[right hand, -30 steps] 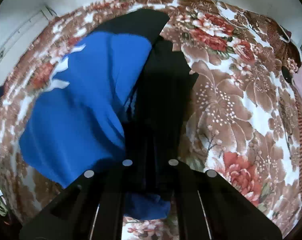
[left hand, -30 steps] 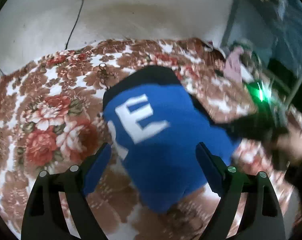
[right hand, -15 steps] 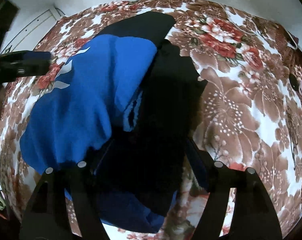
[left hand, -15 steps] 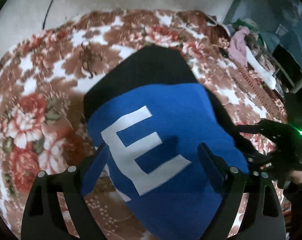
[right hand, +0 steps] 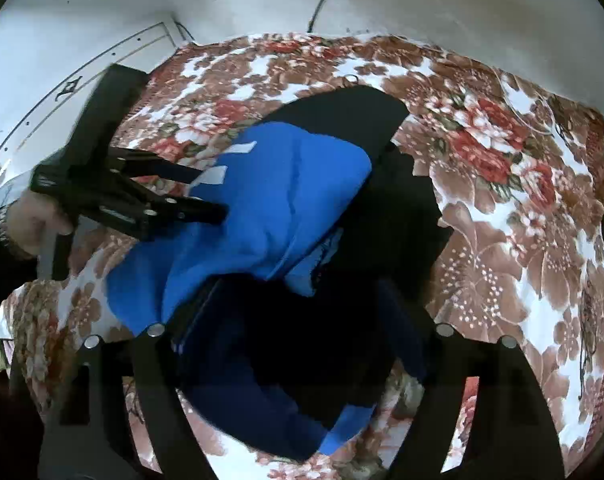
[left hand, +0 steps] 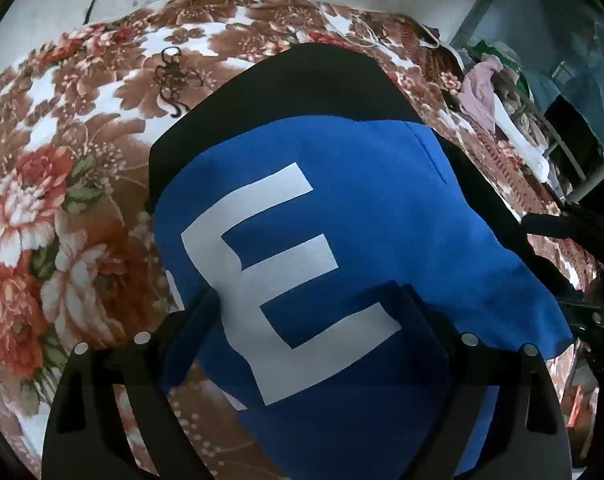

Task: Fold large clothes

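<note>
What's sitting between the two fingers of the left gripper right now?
In the left wrist view, the blue garment with its white letter E fills the gap of the open left gripper; its pads aren't pressing on the cloth.

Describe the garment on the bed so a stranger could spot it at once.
Start at the bed's floral blanket, brown, red and white. In its middle lies a folded top, bright blue with black panels. A big white letter E on the blue sets it apart from the pale clothes heaped beyond the bed.
</note>
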Demonstrator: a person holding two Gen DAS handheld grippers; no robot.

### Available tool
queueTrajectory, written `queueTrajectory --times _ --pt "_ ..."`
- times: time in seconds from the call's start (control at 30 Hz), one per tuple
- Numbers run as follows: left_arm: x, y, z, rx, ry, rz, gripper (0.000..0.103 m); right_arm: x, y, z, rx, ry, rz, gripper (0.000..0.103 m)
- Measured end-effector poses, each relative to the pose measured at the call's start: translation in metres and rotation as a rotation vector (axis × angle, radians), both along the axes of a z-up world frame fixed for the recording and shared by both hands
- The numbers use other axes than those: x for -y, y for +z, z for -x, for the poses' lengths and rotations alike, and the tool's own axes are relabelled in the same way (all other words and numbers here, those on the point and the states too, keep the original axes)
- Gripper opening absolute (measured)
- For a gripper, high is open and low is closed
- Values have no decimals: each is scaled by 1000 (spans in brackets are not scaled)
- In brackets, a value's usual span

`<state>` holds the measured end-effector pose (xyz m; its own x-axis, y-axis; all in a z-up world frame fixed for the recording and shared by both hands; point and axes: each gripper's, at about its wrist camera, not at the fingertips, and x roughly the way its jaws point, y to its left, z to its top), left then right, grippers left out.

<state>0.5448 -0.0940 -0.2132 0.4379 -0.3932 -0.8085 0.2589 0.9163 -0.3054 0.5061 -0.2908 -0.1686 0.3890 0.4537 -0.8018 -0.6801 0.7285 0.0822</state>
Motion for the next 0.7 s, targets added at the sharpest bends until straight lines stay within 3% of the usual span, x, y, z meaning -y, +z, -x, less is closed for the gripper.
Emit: queueTrajectory --times 0.1,0.37,0.57,0.67,0.7 --pt "0 -2 1 -1 -1 5 89 -3 3 0 -15 11 5 78" --pt "4 -2 1 12 -10 -15 90 9 20 7 -135 37 -106 84" --pt "11 0 5 35 12 -32 90 -9 -4 -6 -195 -12 -29 85" --pt "12 1 5 39 15 -44 90 -14 -24 -17 -262 -34 -48 75" --pt "12 2 5 38 14 -45 90 -14 -29 -19 -287 -29 -72 64"
